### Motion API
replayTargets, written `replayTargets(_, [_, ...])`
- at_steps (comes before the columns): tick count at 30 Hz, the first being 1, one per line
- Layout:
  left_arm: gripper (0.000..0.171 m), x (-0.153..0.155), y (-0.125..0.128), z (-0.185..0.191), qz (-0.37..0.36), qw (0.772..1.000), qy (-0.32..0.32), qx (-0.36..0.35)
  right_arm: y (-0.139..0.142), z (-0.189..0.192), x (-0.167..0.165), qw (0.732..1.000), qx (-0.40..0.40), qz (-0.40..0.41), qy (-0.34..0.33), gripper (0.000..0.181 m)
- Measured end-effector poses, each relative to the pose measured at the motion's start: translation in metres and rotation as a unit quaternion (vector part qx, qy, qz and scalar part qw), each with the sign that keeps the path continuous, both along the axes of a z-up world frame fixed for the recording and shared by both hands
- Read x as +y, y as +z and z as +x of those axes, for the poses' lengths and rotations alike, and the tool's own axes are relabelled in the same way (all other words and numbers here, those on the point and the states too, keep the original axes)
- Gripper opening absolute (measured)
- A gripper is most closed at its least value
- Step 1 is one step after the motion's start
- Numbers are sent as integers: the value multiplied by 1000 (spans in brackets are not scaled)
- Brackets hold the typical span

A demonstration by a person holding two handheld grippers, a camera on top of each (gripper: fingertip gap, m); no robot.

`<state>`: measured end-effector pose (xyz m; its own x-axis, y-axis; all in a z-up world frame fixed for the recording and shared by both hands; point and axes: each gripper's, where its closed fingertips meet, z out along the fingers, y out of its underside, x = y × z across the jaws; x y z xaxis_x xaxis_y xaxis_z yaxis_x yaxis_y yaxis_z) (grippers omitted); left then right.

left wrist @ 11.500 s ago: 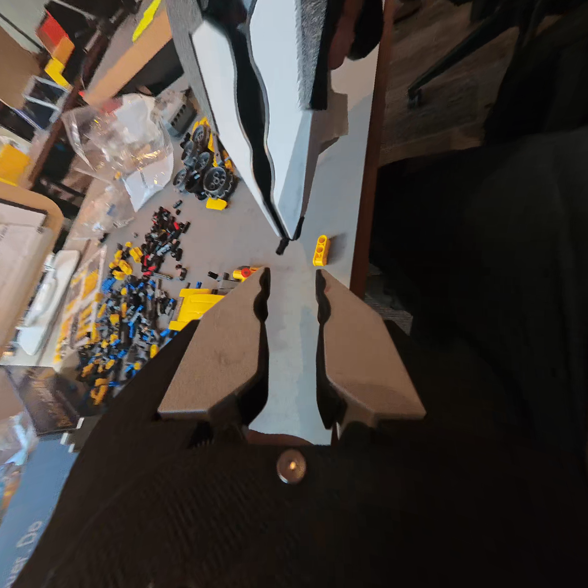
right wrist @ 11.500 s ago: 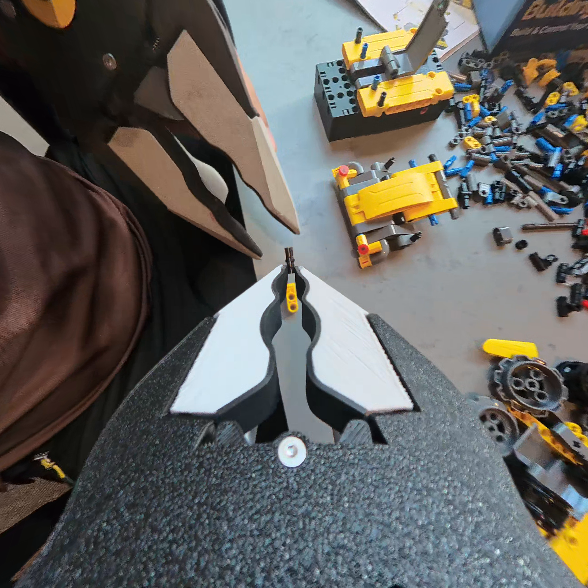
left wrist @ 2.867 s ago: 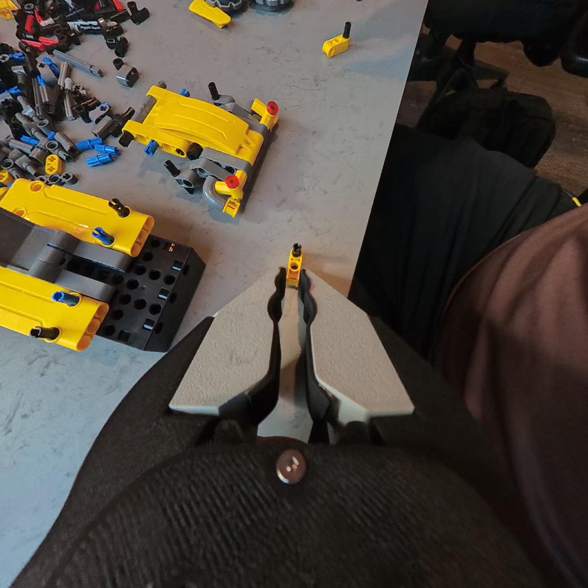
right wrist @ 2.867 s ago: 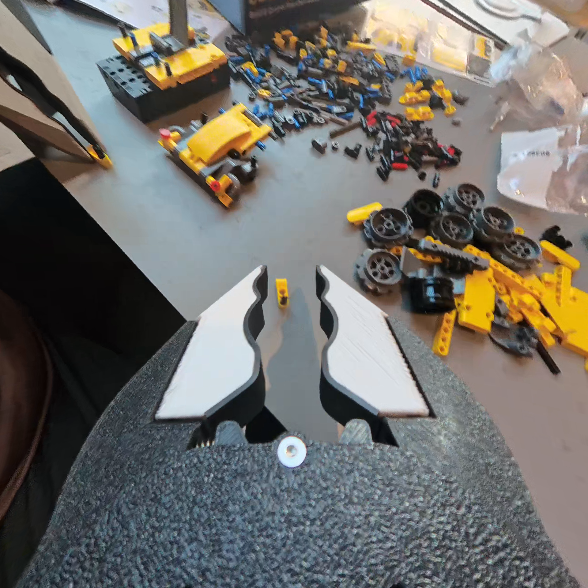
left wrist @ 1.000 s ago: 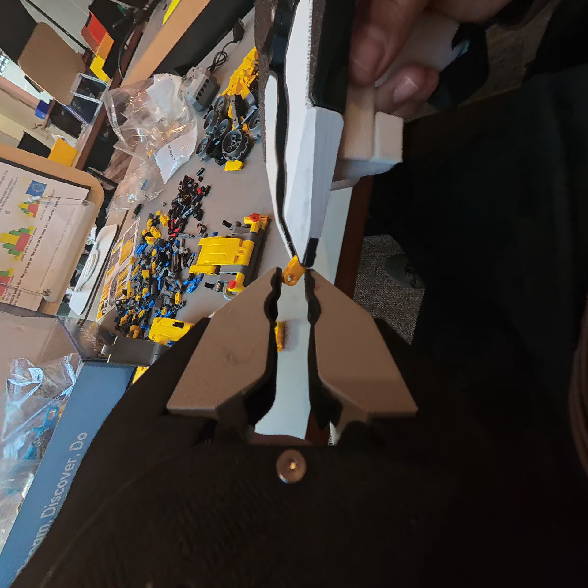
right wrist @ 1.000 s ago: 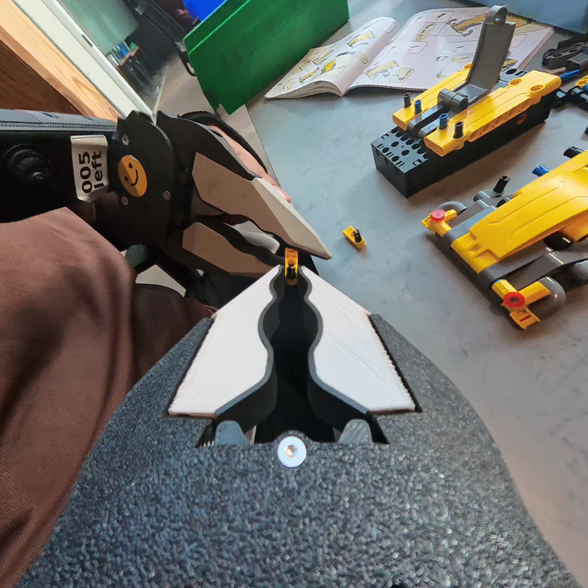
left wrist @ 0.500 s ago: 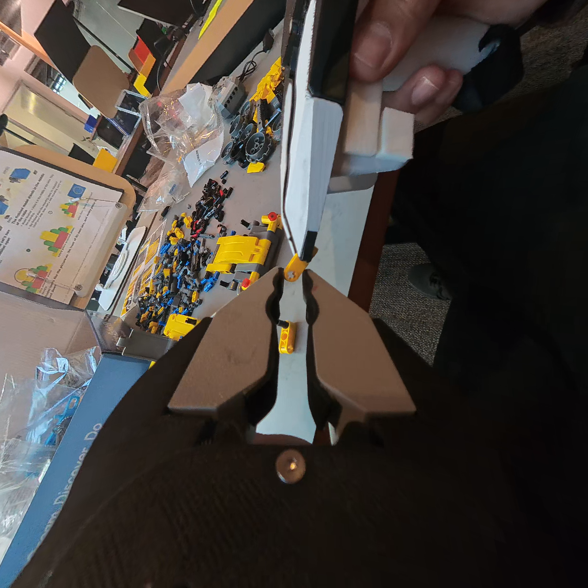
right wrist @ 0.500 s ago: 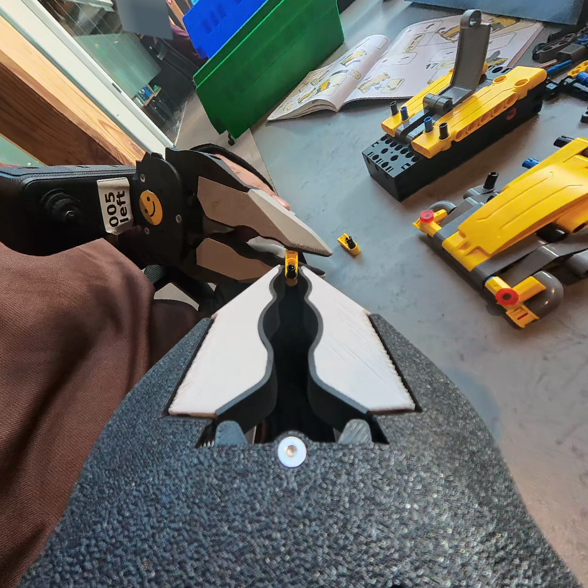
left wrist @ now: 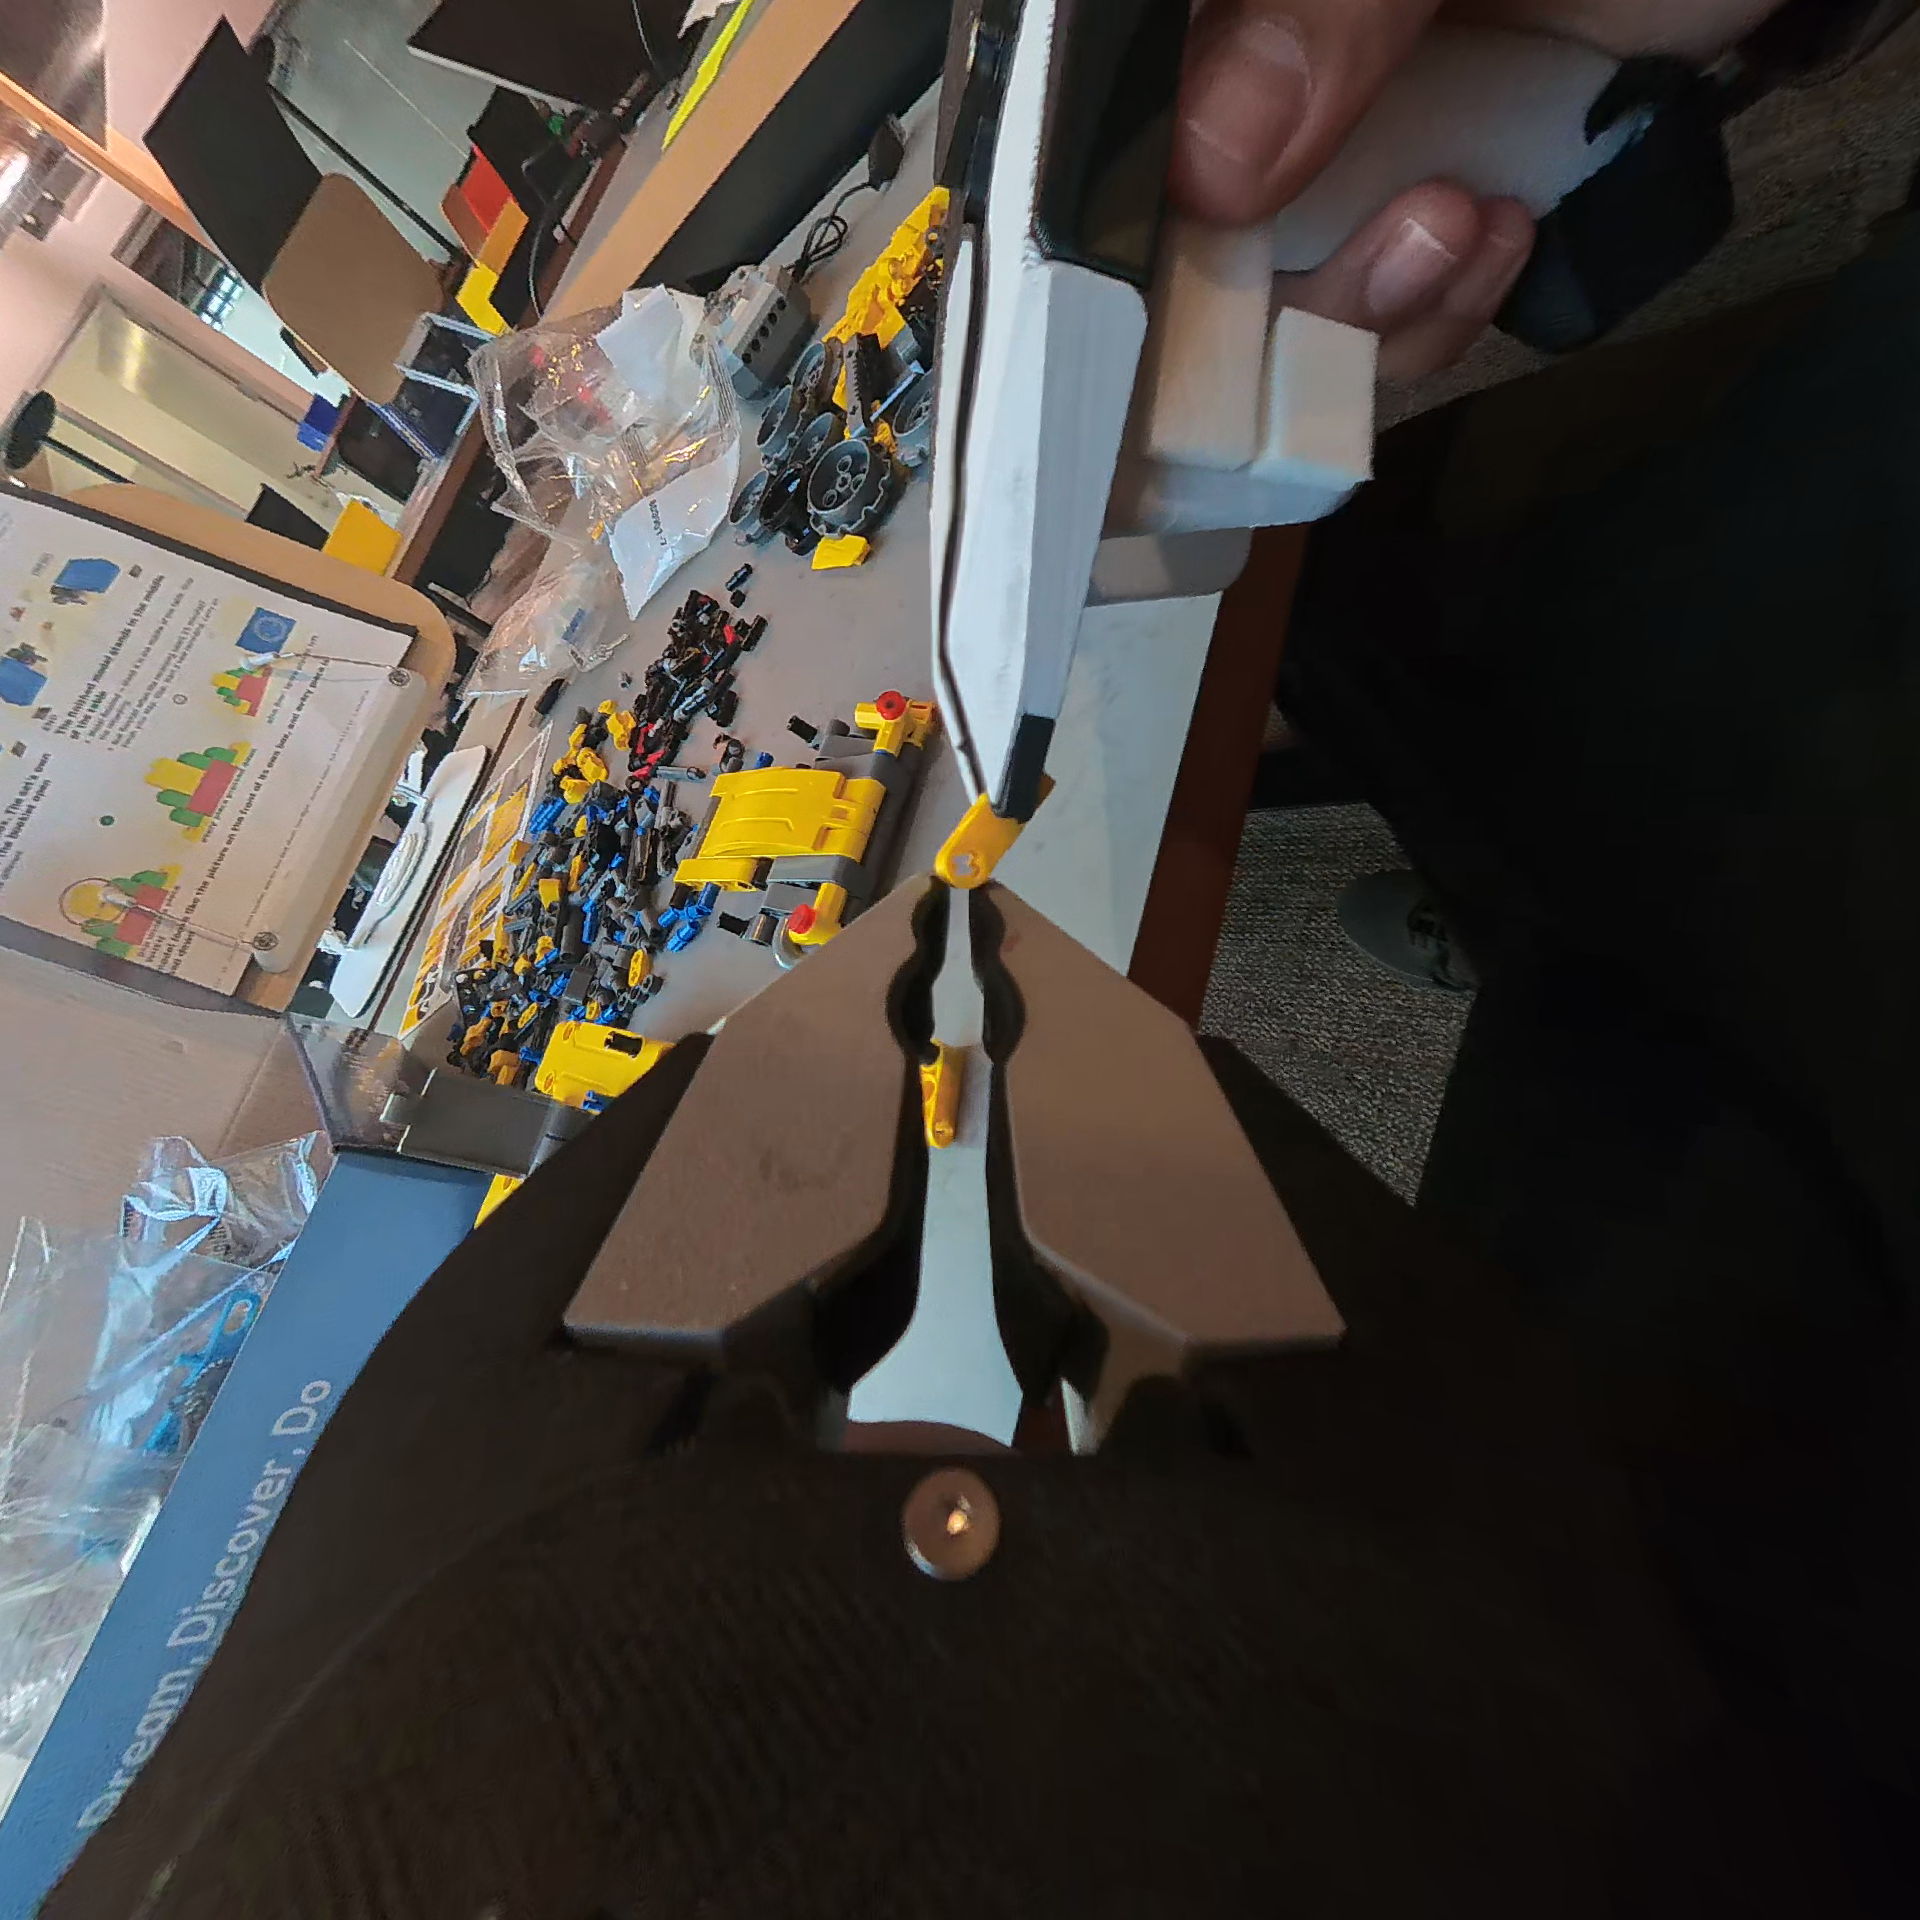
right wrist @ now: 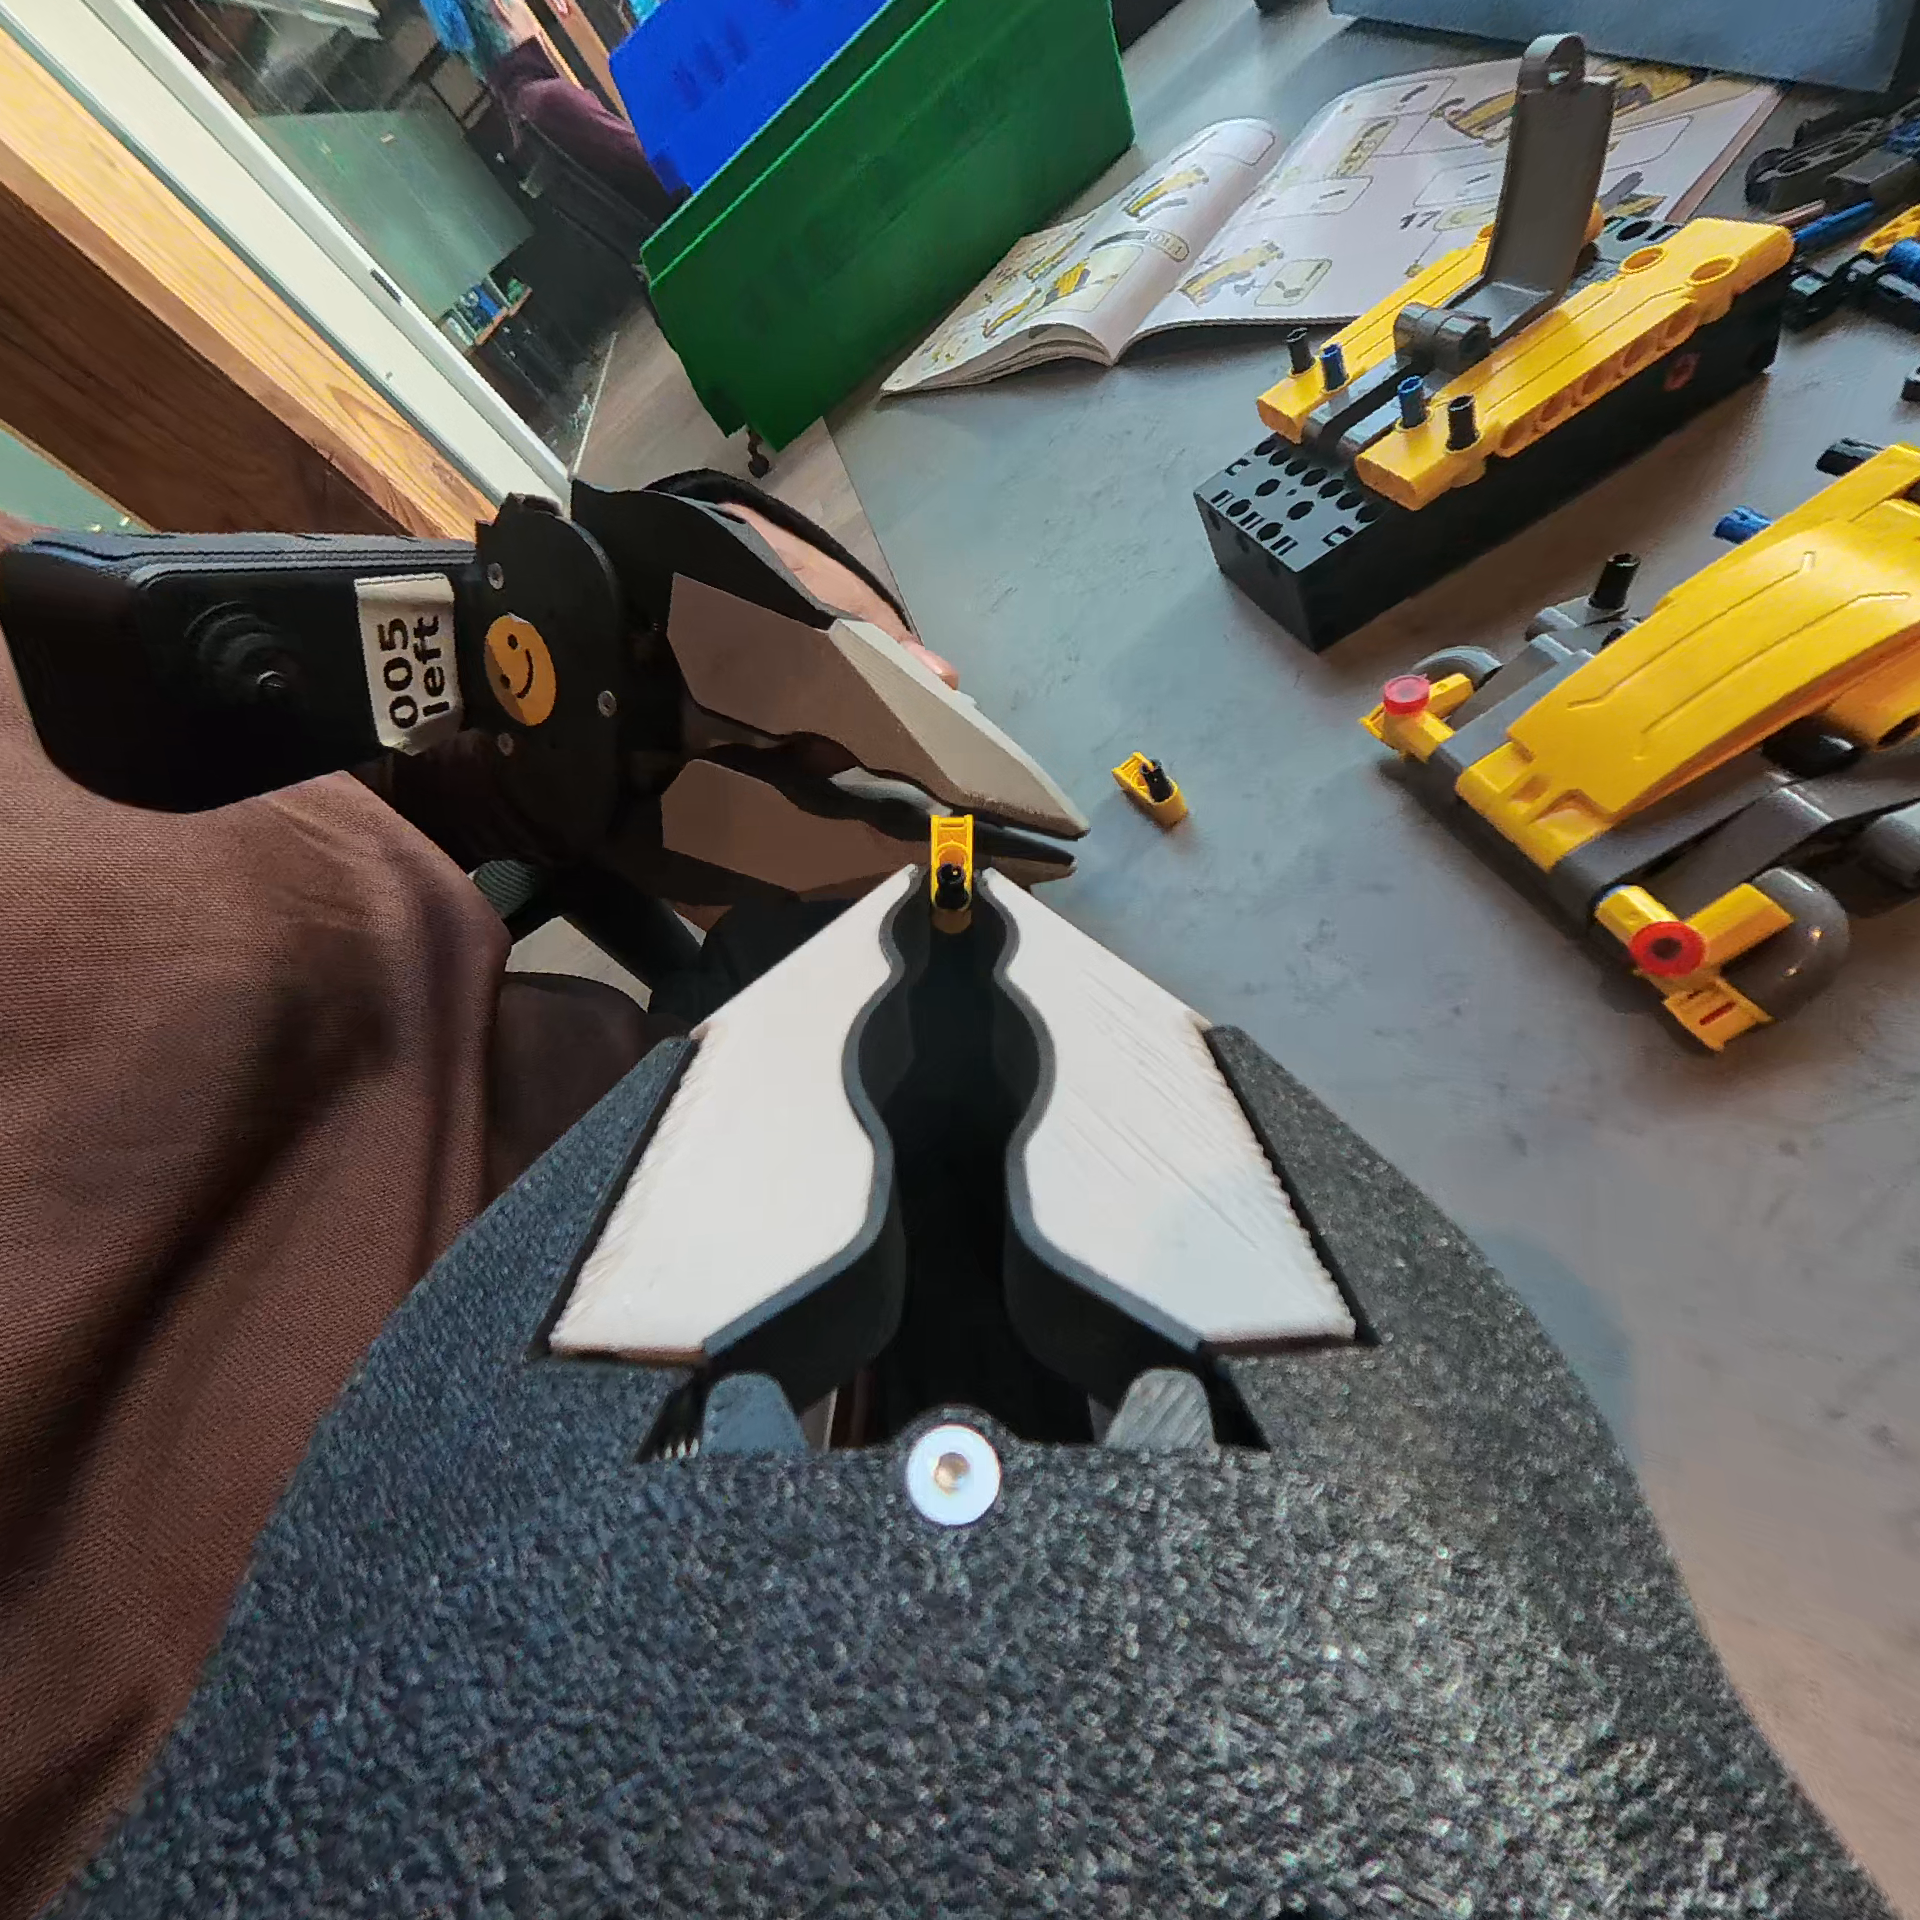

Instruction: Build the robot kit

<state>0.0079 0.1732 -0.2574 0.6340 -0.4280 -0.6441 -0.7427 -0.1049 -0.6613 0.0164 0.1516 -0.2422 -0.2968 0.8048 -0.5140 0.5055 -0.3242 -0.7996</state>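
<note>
My right gripper (right wrist: 951,883) is shut on a small yellow connector (right wrist: 951,836) with a black pin, held above the grey table's near edge (right wrist: 1247,1039). In the left wrist view the right gripper (left wrist: 1023,790) comes down from above with the connector (left wrist: 975,844) at its tip. My left gripper (left wrist: 958,896) has its jaws almost together with nothing between them, and its tips touch the connector's free end. It shows at the left of the right wrist view (right wrist: 1070,842). A second yellow connector (right wrist: 1148,787) lies on the table, seen through my left gripper's gap (left wrist: 940,1096).
A yellow and grey vehicle assembly (right wrist: 1683,727) and a black block with yellow beams (right wrist: 1486,416) stand on the table to the right. Behind them are an open booklet (right wrist: 1195,239) and a green bin (right wrist: 883,208). Loose small parts (left wrist: 603,862), wheels (left wrist: 831,468) and plastic bags (left wrist: 592,416) lie farther along. My left and right fingertips are right by each other.
Earlier my left gripper held a yellow connector that now lies on the table, and my right gripper picked one up. Over the last second the two grippers stayed tip to tip.
</note>
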Motion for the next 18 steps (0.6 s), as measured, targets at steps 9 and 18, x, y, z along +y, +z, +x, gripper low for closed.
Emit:
replayTargets(9, [4, -1, 2, 2, 10, 1000, -4, 1, -2, 0, 2, 1000, -5, -6, -6, 4])
replayTargets(18, [7, -6, 3, 4, 28, 999, -22, 31, -5, -1, -1, 1000, -14, -11, -1, 4])
